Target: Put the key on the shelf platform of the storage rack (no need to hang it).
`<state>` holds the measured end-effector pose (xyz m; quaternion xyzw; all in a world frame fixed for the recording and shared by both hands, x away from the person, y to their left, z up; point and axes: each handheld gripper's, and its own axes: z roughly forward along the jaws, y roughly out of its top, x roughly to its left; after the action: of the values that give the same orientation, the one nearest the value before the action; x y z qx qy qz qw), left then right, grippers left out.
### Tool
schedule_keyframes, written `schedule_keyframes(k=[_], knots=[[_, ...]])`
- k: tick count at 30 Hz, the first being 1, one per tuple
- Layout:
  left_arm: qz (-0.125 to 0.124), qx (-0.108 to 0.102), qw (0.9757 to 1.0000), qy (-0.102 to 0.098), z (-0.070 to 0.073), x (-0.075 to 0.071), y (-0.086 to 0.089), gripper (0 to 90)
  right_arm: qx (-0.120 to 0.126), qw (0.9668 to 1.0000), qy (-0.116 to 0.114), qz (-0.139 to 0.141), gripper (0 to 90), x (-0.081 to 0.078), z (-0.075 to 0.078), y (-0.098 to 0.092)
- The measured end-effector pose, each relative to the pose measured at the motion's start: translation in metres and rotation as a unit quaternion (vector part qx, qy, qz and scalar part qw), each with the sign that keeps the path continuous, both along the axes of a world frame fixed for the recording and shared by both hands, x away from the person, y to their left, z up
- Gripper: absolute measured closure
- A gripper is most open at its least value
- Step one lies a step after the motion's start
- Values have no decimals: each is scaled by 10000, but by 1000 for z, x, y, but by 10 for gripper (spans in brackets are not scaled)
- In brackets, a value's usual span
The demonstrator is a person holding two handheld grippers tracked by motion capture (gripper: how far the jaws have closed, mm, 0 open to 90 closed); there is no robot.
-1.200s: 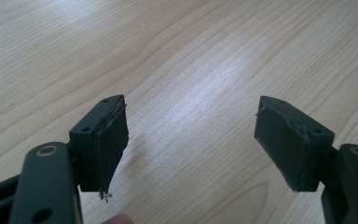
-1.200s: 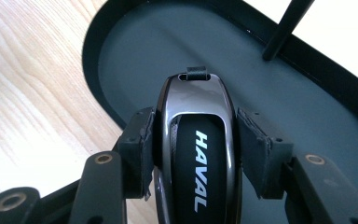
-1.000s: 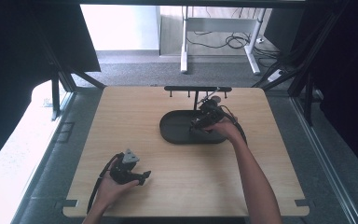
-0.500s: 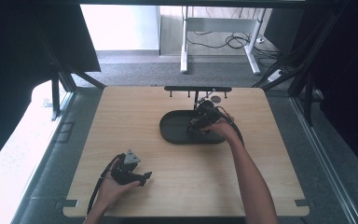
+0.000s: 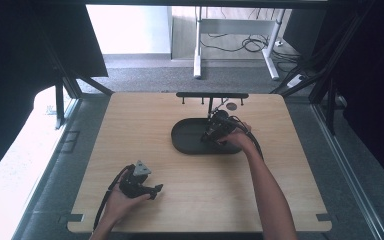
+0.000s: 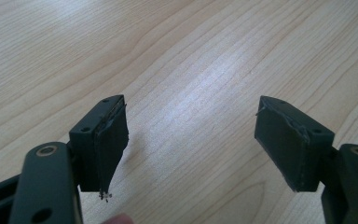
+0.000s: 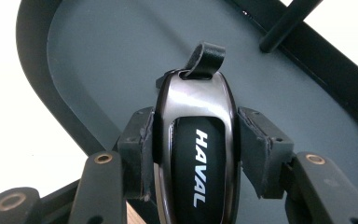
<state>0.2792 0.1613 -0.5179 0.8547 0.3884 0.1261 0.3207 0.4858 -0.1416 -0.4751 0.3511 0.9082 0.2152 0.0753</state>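
Right tongs [image 7: 193, 154] clenched on a car key fob [image 7: 196, 154], black with a chrome surround and white "HAVAL" lettering, jaws pressing its two long sides. A small leather loop [image 7: 206, 59] sticks out of its far end. The fob hangs over the floor of the dark oval tray [image 5: 187, 140]; whether it touches the tray I cannot tell.

Change over the last second: slight. In the high view the right tongs [image 5: 216, 127] have crept a little toward the tray's right-hand part and nearer the rack post [image 5: 210, 107], hand and all. The left side has barely shifted. My reading: the fob is being carried across the tray, either for setting down or for lifting toward the hook rack [image 5: 212, 95] behind it; the loop points that way.

Pose: right forearm reaches long from the near edge of the desk [image 5: 130, 120], wrist bent over the tray, cable trailing back. Left tongs [image 5: 155, 189] rest low near the front edge, cradled in the left hand [image 5: 122, 200]; in their own view the left tongs [image 6: 193, 144] are released, jaws wide apart, bare wood between them.
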Motion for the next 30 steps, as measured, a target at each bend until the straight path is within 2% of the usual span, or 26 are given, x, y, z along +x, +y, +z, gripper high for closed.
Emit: schedule_keyframes(k=[7, 13, 24, 28, 30], knots=[[-3, 7, 10000, 7, 0, 0, -1, 261, -72, 9999, -47, 93, 494, -2, -7, 1], [-2, 14, 10000, 6, -1, 0, -1, 260, -406, 9987, -205, 224, 494, -2, -14, 3], [-22, 17, 10000, 24, -1, 0, -1, 261, -792, 9962, -223, 275, 491, -1, -27, 4], [-41, 33, 10000, 25, -2, 0, -2, 261, -813, 9963, -184, 231, 477, -1, -29, 4], [-42, 31, 10000, 26, -2, 0, -2, 260, -793, 9964, -220, 190, 442, -2, -29, 4]])
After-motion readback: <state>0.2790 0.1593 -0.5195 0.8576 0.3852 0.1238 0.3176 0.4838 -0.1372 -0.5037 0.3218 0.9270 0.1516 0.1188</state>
